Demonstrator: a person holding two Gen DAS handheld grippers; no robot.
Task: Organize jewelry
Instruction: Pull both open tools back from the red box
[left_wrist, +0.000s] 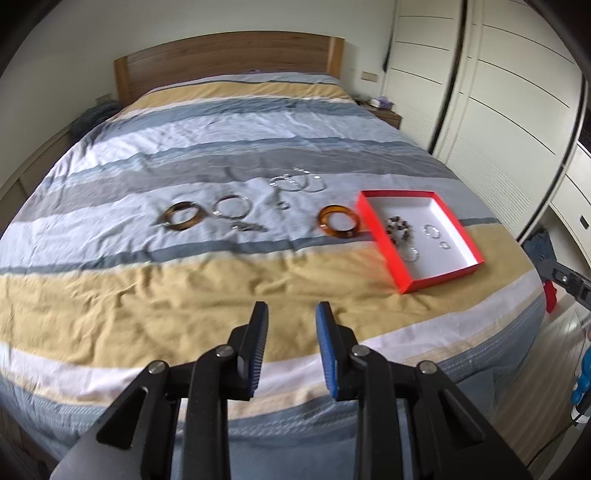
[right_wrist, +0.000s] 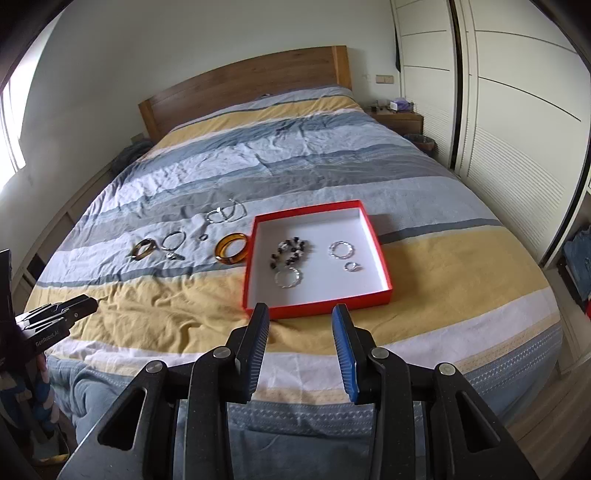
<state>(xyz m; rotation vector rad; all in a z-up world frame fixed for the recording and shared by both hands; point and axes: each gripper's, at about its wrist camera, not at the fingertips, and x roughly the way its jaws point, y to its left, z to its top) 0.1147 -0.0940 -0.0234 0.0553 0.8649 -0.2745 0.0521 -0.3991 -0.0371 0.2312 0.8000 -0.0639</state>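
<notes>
Striped bed (right_wrist: 332, 155) carrying red box (right_wrist: 380, 258) near foot edge, right side; beaded bracelet (right_wrist: 291, 253) and silver rings (right_wrist: 340, 249) inside. Amber bangle (right_wrist: 232, 248) just left of box, more bangles further left. Left gripper (left_wrist: 291, 317) and right gripper (right_wrist: 301, 317) both apart, empty, above foot edge.

A wide bed with a striped blue, white and tan cover (right_wrist: 295, 155) fills the room, backed by a curved wooden headboard (right_wrist: 243, 85) against a plain white wall (right_wrist: 184, 44). Cream louvred wardrobe doors (right_wrist: 517, 129) line one side beside a small wooden nightstand (right_wrist: 399, 120). Daylight enters through a window (right_wrist: 11, 122) opposite.
</notes>
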